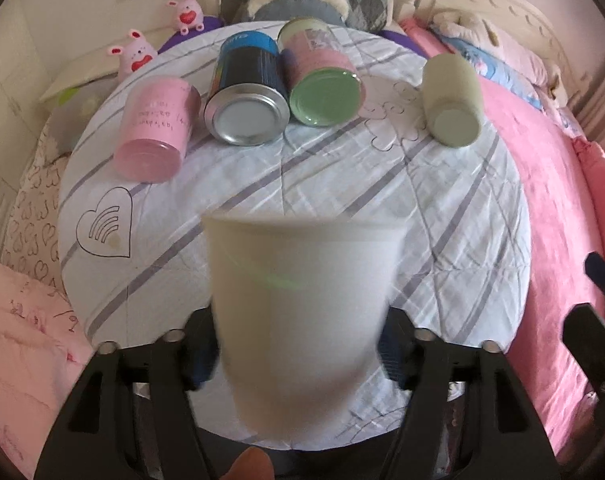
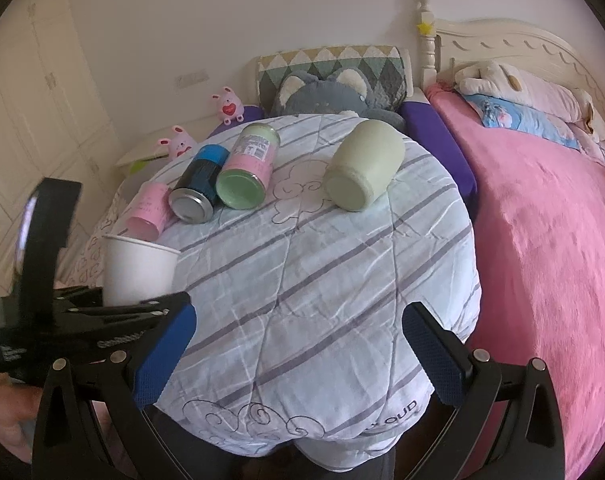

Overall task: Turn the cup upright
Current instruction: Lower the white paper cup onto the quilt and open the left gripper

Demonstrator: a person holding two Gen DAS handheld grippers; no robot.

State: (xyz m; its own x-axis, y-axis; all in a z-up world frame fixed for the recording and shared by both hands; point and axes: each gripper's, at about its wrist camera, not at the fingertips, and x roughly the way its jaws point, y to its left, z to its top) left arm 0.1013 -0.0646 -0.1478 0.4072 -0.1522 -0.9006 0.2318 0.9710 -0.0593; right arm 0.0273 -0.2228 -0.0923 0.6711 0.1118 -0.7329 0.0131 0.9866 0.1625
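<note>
A white paper cup [image 1: 302, 320] stands mouth up between the fingers of my left gripper [image 1: 298, 356], which is shut on its lower body; it is blurred and close to the lens. In the right wrist view the same cup [image 2: 136, 270] shows at the left, held by the left gripper [image 2: 102, 312] over the striped quilt [image 2: 322, 280]. My right gripper [image 2: 298, 356] is open and empty above the quilt's near edge. Whether the cup's base touches the quilt is hidden.
Lying on their sides at the quilt's far end: a pink cup [image 1: 154, 132], a blue-black can [image 1: 246, 92], a pink-green can [image 1: 322, 80] and a pale green jar [image 1: 454, 100]. A pink blanket [image 2: 542, 260] lies right; plush toys [image 2: 334, 92] and headboard behind.
</note>
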